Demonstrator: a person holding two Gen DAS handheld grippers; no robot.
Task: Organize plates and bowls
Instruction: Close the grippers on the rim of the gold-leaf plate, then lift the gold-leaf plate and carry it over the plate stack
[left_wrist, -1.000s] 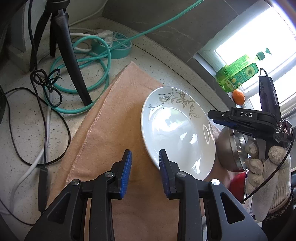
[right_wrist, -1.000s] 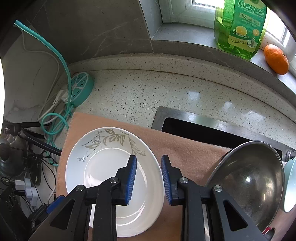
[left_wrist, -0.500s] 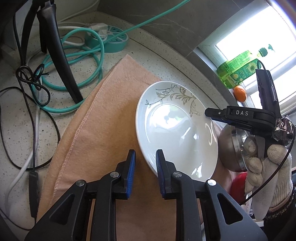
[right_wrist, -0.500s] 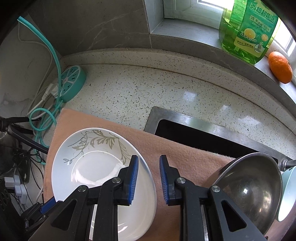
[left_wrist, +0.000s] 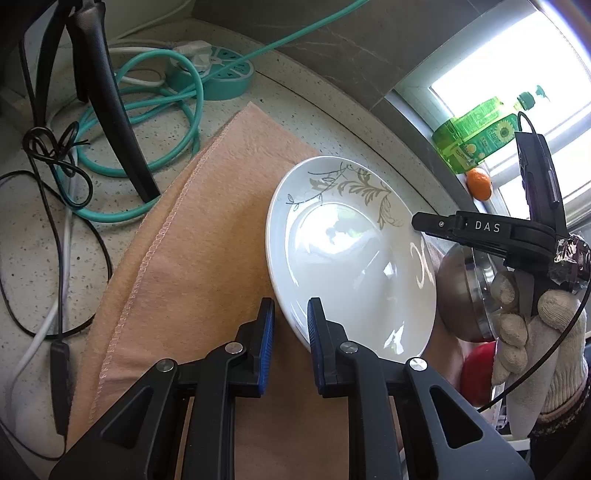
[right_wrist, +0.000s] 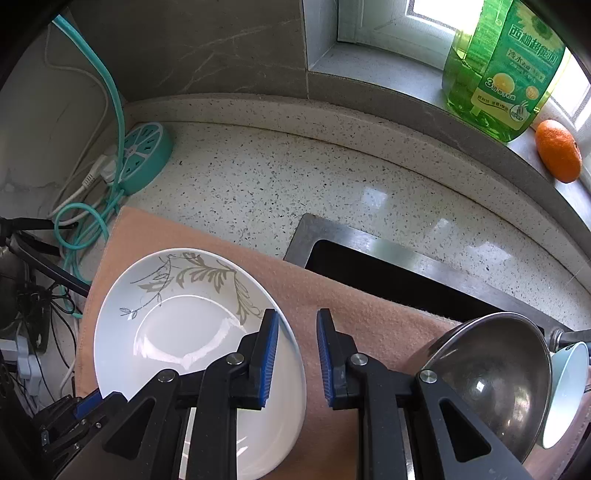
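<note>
Left tongs (left_wrist: 290, 325) closer around plate (left_wrist: 351, 258) rim

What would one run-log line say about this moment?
left tongs: closing around near rim of white leaf-patterned ceramic plate | right tongs: straddling far rim | plate: on peach cloth

Peach cloth (left_wrist: 207, 236) on speckled counter (right_wrist: 295, 184); teal power strip (right_wrist: 146, 157) in corner; green bottle (right_wrist: 502, 62), orange (right_wrist: 558, 150) on sill.
</note>
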